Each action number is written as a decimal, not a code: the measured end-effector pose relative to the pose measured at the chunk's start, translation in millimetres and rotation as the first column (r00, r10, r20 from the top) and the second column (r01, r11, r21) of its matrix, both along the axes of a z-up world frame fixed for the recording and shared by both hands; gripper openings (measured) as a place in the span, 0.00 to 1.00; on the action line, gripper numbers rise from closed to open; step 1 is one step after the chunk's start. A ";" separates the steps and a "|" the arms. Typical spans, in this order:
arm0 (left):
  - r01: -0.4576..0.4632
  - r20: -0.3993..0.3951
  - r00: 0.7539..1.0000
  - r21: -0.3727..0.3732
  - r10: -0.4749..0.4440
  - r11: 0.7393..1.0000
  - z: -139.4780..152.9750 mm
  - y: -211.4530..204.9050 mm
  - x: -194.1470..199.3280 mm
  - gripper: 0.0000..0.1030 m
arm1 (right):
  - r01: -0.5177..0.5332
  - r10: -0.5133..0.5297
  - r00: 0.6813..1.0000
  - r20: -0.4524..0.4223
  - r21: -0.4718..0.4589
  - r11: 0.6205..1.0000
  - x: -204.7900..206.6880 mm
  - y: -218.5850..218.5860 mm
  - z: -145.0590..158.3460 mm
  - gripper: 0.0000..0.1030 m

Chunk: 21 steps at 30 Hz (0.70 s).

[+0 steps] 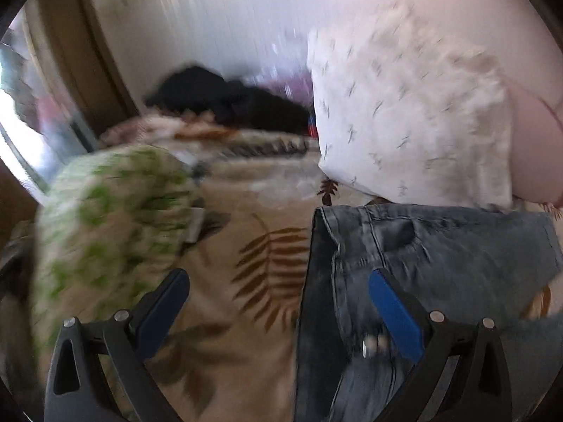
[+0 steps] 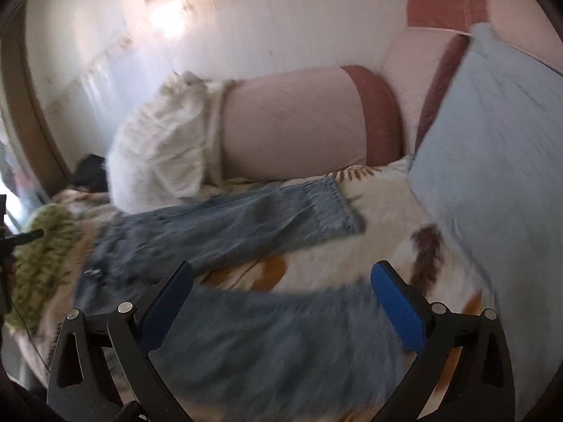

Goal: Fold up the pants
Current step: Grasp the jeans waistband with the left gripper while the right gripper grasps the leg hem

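Blue denim pants (image 2: 246, 225) lie spread on a leaf-print bedspread (image 2: 383, 197), one leg stretching toward the far right, the other (image 2: 267, 334) running under my right gripper. My right gripper (image 2: 281, 274) hovers over that near leg, jaws wide apart, nothing between them. In the left wrist view the pants' waist end (image 1: 422, 246) lies at the right, with its metal button (image 1: 373, 343) near the right finger. My left gripper (image 1: 278, 281) is open above the waistband edge and the bedspread (image 1: 267, 256), holding nothing. Both views are motion-blurred.
A green-and-white patterned bundle (image 1: 105, 232) sits left of the pants. A white printed pillow (image 1: 404, 116) and pink bolster (image 2: 299, 123) line the wall. A light blue pillow (image 2: 492, 176) stands at right. Dark clothing (image 1: 228, 102) lies farther along the bed.
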State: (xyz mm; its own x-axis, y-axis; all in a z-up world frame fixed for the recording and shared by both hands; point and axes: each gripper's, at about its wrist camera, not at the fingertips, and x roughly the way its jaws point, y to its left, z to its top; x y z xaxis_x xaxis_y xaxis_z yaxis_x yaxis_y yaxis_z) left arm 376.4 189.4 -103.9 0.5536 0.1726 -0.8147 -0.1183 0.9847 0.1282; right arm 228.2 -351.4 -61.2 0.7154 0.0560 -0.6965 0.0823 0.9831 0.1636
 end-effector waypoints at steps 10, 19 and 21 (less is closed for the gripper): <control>-0.070 -0.222 0.975 -0.208 0.023 0.976 -91.4 8.3 104.6 0.66 | 0.117 -0.110 0.983 -0.147 0.039 0.992 159.2 -39.0 -66.7 0.81; 0.000 -0.221 0.971 -0.381 -0.091 0.925 -99.4 -11.6 109.5 0.19 | 0.163 -0.159 0.977 -0.145 0.012 0.987 227.5 -57.9 -74.1 0.77; 0.010 -0.209 0.972 -0.408 -0.105 0.913 -99.9 -12.8 107.2 0.09 | 0.168 -0.164 0.974 -0.154 0.018 0.986 245.7 -64.2 -75.1 0.77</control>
